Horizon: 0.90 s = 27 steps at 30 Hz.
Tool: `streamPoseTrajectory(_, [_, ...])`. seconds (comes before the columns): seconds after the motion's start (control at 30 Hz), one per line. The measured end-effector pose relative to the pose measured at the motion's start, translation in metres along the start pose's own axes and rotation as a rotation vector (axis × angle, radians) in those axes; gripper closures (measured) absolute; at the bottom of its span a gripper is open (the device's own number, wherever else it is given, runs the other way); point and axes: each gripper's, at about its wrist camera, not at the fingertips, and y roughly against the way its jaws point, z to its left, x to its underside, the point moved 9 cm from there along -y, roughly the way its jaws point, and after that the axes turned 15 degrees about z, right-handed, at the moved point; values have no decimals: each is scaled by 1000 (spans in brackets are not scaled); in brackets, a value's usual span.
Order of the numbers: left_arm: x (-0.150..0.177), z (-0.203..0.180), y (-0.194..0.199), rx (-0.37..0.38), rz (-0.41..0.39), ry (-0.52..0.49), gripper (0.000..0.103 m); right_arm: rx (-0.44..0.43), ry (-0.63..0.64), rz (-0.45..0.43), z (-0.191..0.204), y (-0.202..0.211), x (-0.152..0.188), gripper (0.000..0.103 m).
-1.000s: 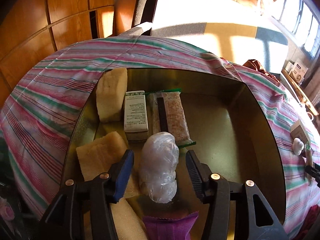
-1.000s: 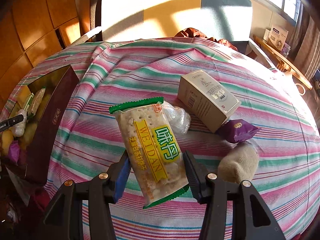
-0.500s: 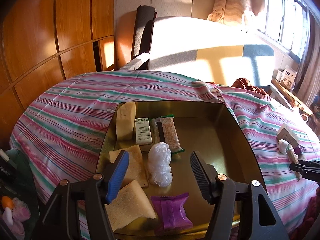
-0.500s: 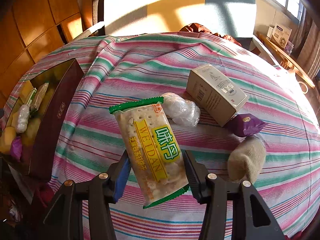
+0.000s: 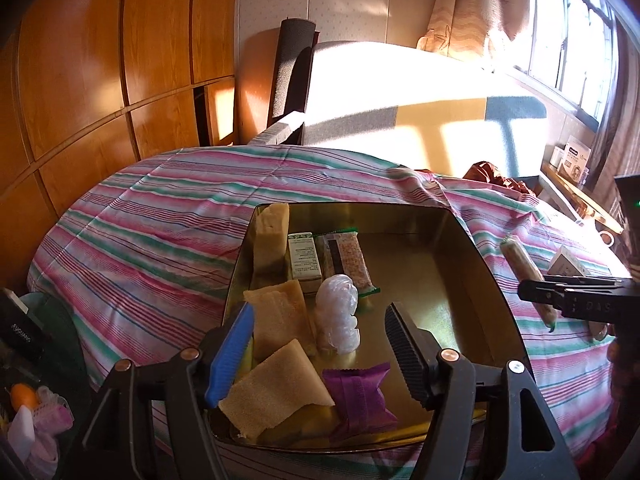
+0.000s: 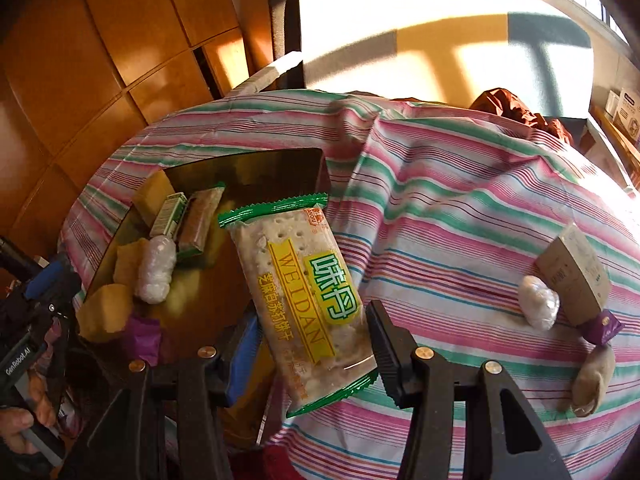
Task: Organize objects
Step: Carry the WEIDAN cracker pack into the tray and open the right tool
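A gold-lined box (image 5: 452, 280) sits on the striped cloth. It holds yellow sponge blocks (image 5: 276, 320), a small green carton (image 5: 304, 258), a cracker pack (image 5: 347, 256), a white plastic bundle (image 5: 338, 316) and a purple packet (image 5: 358, 400). My left gripper (image 5: 318, 308) hangs above the box, its jaws opening, gripping nothing. My right gripper (image 6: 312, 312) is shut on a green-edged cracker packet (image 6: 304, 288), held at the box's (image 6: 248, 168) right side. In the left wrist view that packet (image 5: 520, 264) shows edge-on.
A tan carton (image 6: 572, 276), a white plastic bundle (image 6: 538, 306), a purple packet (image 6: 604, 328) and a beige lump (image 6: 592, 380) lie on the cloth (image 6: 460, 220) at the right. An armchair (image 5: 380, 92) and wood panels (image 5: 100, 80) stand behind. Clutter (image 5: 28, 400) sits lower left.
My left gripper has risen and drawn back from the white bundle, its jaws wider. My right gripper has carried the cracker packet leftward, from over the loose items to the box's side.
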Motion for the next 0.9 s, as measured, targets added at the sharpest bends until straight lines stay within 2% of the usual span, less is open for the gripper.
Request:
streamPoseTrajectory(0.17, [5,11,-2,-1,9,20,34,-7,2,49,32,-29,-27,52])
streamPoseTrajectory(0.23, [7,15,-4,3,15,27,34,-3,-3,70,42,-40,-36,57])
streamPoseTrajectory(0.27, [8,17,-5,4,17,31,34,5,-5,76,45,-45,-40,62])
streamPoseTrajectory(0.37, [10,23,-8,9,25,45,34,57,28,80,56,-54,-50,67])
streamPoseTrajectory(0.53, [13,34,-11,15,31,69,34,42,14,96,54,-60,-53,67])
streamPoseTrajectory(0.6, [15,36,-14,19,37,79,34,39,41,140,56,-68,-47,67])
streamPoseTrajectory(0.7, [18,39,-16,26,45,93,34,95,89,178,58,-78,-38,67])
streamPoseTrajectory(0.77, [19,39,-16,33,49,95,34,130,115,206,59,-89,-35,65])
streamPoseTrajectory(0.8, [19,39,-16,35,48,96,34,129,123,213,59,-92,-34,59])
streamPoseTrajectory(0.9, [19,40,-15,40,46,97,34,122,133,230,61,-97,-36,55])
